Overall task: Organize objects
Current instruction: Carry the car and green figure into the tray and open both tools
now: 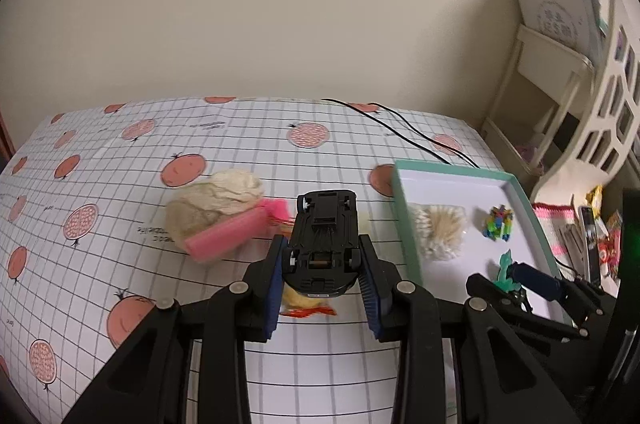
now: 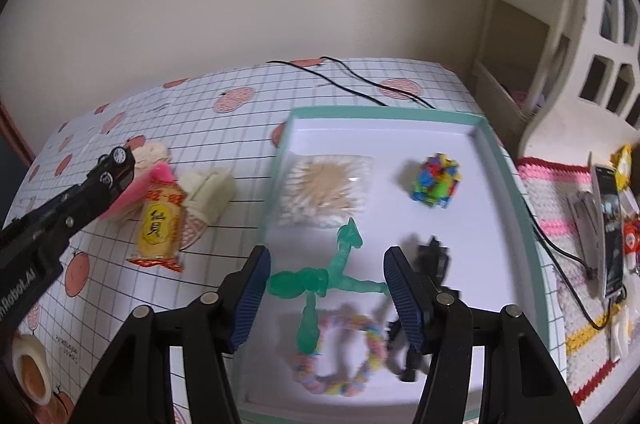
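My left gripper (image 1: 322, 264) is shut on a black toy car (image 1: 322, 236), held underside up above the table, left of the teal-rimmed tray (image 1: 404, 216). The right wrist view shows the same car (image 2: 118, 163) at its far left. My right gripper (image 2: 326, 288) hangs over the near part of the tray (image 2: 496, 159). A translucent green figure (image 2: 316, 280) spans its blue pads, touching both. In the tray lie a bag of cotton swabs (image 2: 324, 191), a colourful block toy (image 2: 436, 181), a black toy (image 2: 434, 260) and a pastel bracelet (image 2: 340, 356).
On the checked tablecloth left of the tray lie a yellow snack packet (image 2: 160, 228), a folded cream cloth (image 2: 208, 195), a pink sponge (image 1: 228, 236) and a cream bundle (image 1: 216, 199). A tape roll (image 2: 30, 372) sits near left. A black cable (image 2: 360, 79) runs behind. A phone (image 2: 610, 232) lies on the crocheted mat at right.
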Demonstrator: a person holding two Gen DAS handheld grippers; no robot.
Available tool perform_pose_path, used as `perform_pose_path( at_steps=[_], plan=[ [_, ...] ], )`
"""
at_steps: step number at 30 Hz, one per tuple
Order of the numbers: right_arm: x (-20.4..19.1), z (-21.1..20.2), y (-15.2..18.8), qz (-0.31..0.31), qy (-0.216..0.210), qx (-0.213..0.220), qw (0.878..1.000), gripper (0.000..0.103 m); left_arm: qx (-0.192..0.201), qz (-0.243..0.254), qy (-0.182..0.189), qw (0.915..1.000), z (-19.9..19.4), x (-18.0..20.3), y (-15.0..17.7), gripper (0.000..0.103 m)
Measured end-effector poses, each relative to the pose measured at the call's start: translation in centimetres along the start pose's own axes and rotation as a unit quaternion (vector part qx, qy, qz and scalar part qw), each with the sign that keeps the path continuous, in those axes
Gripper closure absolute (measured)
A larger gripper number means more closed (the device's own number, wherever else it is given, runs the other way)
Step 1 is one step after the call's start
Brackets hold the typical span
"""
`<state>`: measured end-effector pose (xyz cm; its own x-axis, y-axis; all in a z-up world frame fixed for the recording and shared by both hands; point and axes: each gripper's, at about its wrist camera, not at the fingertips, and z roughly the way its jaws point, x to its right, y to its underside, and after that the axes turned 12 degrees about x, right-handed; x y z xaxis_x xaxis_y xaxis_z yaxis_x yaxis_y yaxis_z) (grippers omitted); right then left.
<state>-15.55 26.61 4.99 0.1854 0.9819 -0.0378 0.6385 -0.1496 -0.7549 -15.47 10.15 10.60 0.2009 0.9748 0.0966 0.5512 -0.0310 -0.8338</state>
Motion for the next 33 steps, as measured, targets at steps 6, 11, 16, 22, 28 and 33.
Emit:
perform_pose_path(
  at_steps=[6, 11, 16, 22, 28, 33],
  plan=[
    [2.7, -0.1, 0.3, 0.021, 0.021, -0.005, 1.000, 0.041, -0.003, 0.029, 0.015, 0.9995, 0.3, 2.9, 0.5, 0.067],
    [5.0, -0.1, 0.5, 0.036, 0.039, -0.011, 0.999, 0.041, -0.012, 0.044, 0.031, 0.9985, 0.7, 5.2, 1.3, 0.067],
    [7.0, -0.1, 0.8, 0.045, 0.057, -0.019, 0.997, 0.041, -0.022, 0.060, 0.045, 0.9969, 1.1, 7.3, 2.1, 0.067],
    [8.8, 0.2, 1.5, 0.052, 0.076, -0.035, 0.995, 0.041, -0.041, 0.082, 0.060, 0.9940, 1.8, 9.3, 3.1, 0.067],
    [10.0, 0.3, 2.0, 0.057, 0.087, -0.046, 0.993, 0.041, -0.061, 0.089, 0.066, 0.9919, 2.4, 10.4, 4.1, 0.067],
    [10.4, 0.7, 2.4, 0.059, 0.096, -0.062, 0.992, 0.041, -0.084, 0.092, 0.070, 0.9897, 3.0, 11.0, 4.8, 0.067]
  ],
)
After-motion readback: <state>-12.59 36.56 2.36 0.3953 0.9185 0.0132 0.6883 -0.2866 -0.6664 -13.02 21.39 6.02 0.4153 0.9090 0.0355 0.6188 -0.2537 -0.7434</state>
